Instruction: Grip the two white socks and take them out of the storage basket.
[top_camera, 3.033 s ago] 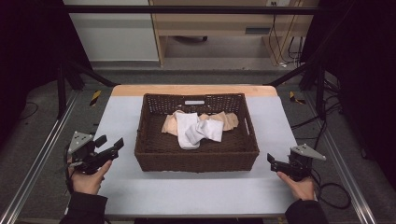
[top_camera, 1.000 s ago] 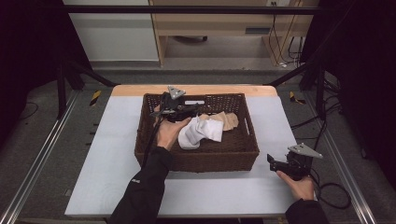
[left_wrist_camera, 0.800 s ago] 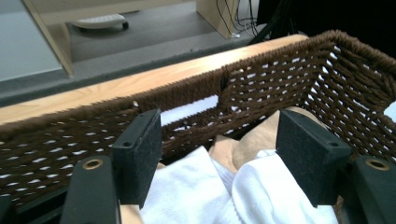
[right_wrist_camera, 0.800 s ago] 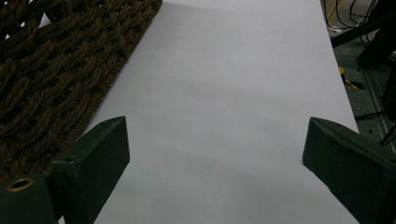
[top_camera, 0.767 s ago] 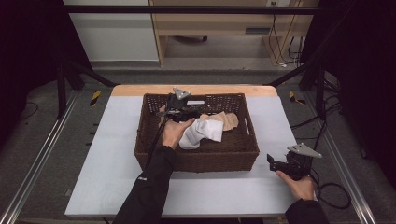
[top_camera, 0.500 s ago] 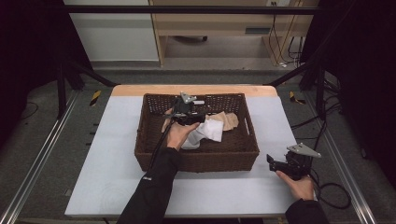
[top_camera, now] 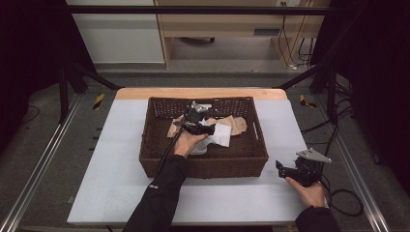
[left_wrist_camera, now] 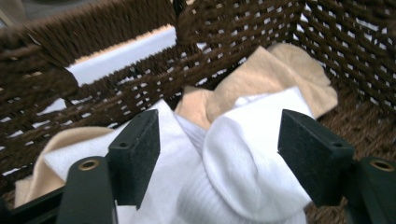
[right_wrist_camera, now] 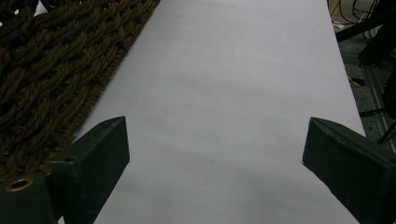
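White sock (left_wrist_camera: 233, 163) lies bunched in the basket (top_camera: 159, 154), on top of a beige sock (left_wrist_camera: 261, 74); the left gripper (top_camera: 203, 126) is over it with jaws wide open either side of the bundle, holding nothing, so the step in hand appears to be the reach, and the next move calls for closing on the cloth. Left gripper view shows the straddle; the high view instead shows the right gripper (top_camera: 283, 169) idle on the table (top_camera: 116, 193), jaws wide open and empty.
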The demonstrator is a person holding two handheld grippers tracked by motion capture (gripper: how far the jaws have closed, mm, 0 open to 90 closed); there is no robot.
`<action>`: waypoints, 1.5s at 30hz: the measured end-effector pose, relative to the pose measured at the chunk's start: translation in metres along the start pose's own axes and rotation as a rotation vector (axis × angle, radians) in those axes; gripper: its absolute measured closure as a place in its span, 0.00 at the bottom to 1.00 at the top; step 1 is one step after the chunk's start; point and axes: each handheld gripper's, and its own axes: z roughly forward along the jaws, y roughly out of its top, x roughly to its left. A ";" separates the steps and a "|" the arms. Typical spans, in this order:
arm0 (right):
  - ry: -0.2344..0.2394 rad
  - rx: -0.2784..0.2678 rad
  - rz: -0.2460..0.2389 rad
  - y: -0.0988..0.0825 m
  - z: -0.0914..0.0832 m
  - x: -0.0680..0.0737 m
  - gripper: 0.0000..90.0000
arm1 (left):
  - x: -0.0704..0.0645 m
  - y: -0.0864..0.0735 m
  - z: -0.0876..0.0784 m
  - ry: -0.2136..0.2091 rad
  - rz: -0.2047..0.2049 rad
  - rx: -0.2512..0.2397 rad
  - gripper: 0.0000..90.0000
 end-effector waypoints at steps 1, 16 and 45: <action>0.000 0.004 -0.004 0.000 0.001 0.000 0.08 | 0.000 -0.002 0.001 -0.006 -0.008 0.011 0.36; 0.010 0.015 -0.007 0.000 0.002 0.001 0.08 | 0.000 -0.012 0.013 -0.032 -0.020 0.159 0.44; 0.000 0.019 -0.011 0.000 0.002 0.000 0.09 | -0.001 0.018 -0.067 -0.120 -0.065 -0.258 0.86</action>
